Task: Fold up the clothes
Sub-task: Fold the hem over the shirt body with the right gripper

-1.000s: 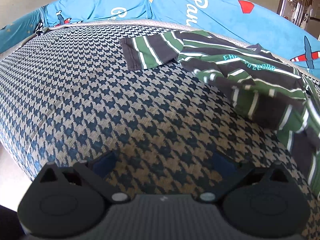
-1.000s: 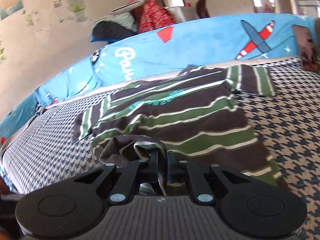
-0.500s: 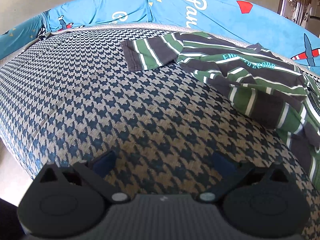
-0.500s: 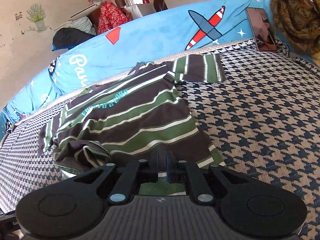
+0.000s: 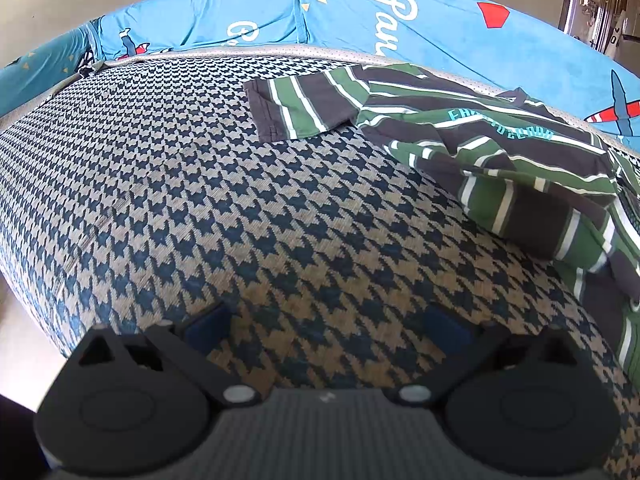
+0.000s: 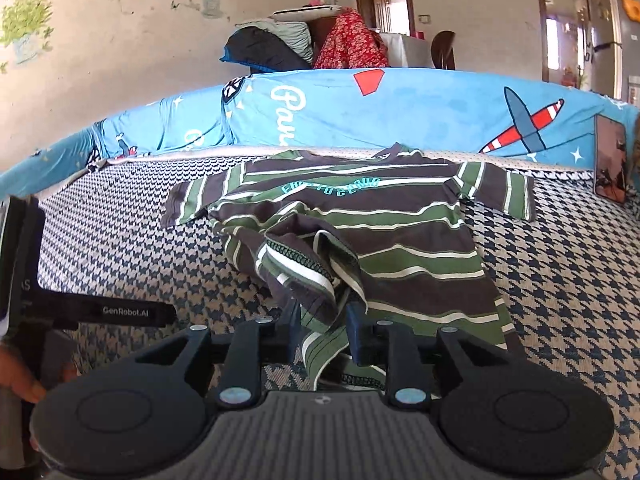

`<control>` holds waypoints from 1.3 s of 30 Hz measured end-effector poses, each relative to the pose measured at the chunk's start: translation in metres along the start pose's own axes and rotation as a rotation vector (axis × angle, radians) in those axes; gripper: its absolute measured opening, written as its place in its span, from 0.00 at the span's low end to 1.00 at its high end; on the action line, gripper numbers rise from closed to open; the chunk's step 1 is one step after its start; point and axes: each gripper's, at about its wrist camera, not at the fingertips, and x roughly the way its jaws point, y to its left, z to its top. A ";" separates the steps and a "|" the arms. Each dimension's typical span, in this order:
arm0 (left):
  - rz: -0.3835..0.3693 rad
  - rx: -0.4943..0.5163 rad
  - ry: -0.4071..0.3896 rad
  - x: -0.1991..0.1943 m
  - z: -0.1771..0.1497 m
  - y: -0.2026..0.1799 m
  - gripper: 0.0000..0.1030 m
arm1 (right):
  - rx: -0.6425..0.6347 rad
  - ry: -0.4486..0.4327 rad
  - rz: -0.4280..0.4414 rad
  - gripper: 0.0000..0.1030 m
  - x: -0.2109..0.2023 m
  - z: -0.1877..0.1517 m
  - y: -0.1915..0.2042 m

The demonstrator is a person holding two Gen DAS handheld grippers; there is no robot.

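Left wrist view. The left gripper (image 5: 326,322) hangs over bare houndstooth-patterned navy-and-tan sofa upholstery (image 5: 168,184), its two blue-padded fingers (image 5: 206,322) spread wide with nothing between them. The brown, green and white striped short-sleeved T-shirt (image 5: 500,160) lies to the right, well apart from this gripper, one sleeve spread flat toward the sofa back, teal lettering across the chest. A bright blue cover printed with aeroplanes and white script (image 5: 400,20) drapes the backrest behind.

Right wrist view. The right gripper (image 6: 322,330) sits low at the shirt's near edge. Its fingers (image 6: 358,336) stand partly apart, and a bunched fold of the striped T-shirt (image 6: 400,240) hem, showing dark overlock stitching, hangs in the gap; whether the pads actually pinch the cloth cannot be told. The rest of the shirt lies spread over the upholstery (image 6: 568,280), collar toward the blue cover (image 6: 420,112). At the far left, a black bar marked "GenRobot.AI" (image 6: 120,312) and part of a hand (image 6: 22,380) show.
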 end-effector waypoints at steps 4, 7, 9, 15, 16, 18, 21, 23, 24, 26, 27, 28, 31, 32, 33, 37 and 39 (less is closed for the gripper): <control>-0.004 0.000 0.000 0.000 0.000 0.001 1.00 | -0.057 0.002 0.004 0.24 0.003 -0.006 0.012; -0.008 0.002 -0.001 0.000 0.000 0.001 1.00 | -0.146 -0.010 -0.009 0.24 0.004 -0.010 0.025; -0.010 0.004 0.000 0.000 0.000 0.001 1.00 | -0.195 -0.021 -0.036 0.24 0.007 -0.012 0.031; -0.012 0.004 0.002 0.000 0.000 0.001 1.00 | -0.295 -0.034 -0.096 0.24 0.017 -0.017 0.041; -0.011 0.004 0.002 0.000 0.000 0.000 1.00 | -0.312 -0.036 -0.106 0.24 0.018 -0.018 0.043; -0.010 0.004 0.002 0.000 0.000 0.000 1.00 | -0.346 -0.040 -0.126 0.24 0.022 -0.019 0.046; -0.010 0.004 0.002 0.000 -0.001 0.000 1.00 | -0.396 -0.046 -0.156 0.24 0.027 -0.022 0.051; -0.011 0.004 0.001 0.000 -0.001 0.000 1.00 | -0.416 -0.051 -0.175 0.23 0.030 -0.023 0.053; -0.012 0.004 0.001 0.000 -0.001 0.001 1.00 | -0.418 -0.051 -0.180 0.23 0.032 -0.023 0.053; -0.013 0.004 0.000 0.000 -0.001 0.001 1.00 | -0.411 -0.050 -0.181 0.13 0.034 -0.022 0.052; -0.013 0.004 0.000 0.000 -0.001 0.001 1.00 | -0.405 -0.049 -0.179 0.11 0.035 -0.022 0.051; -0.014 0.004 0.000 0.000 -0.001 0.002 1.00 | -0.397 -0.048 -0.173 0.10 0.035 -0.021 0.051; -0.015 0.004 0.001 0.000 -0.001 0.002 1.00 | -0.373 -0.037 -0.134 0.08 0.032 -0.019 0.051; -0.016 0.005 0.001 0.000 0.000 0.002 1.00 | -0.363 -0.032 -0.116 0.07 0.030 -0.018 0.052; -0.016 0.005 0.001 0.000 0.000 0.002 1.00 | -0.353 -0.027 -0.097 0.07 0.028 -0.018 0.052; -0.031 -0.006 0.005 -0.001 0.001 0.004 1.00 | -0.270 -0.014 0.025 0.06 0.017 -0.012 0.053; -0.053 -0.027 0.007 -0.003 0.002 0.008 1.00 | -0.225 -0.008 0.088 0.06 0.012 -0.009 0.054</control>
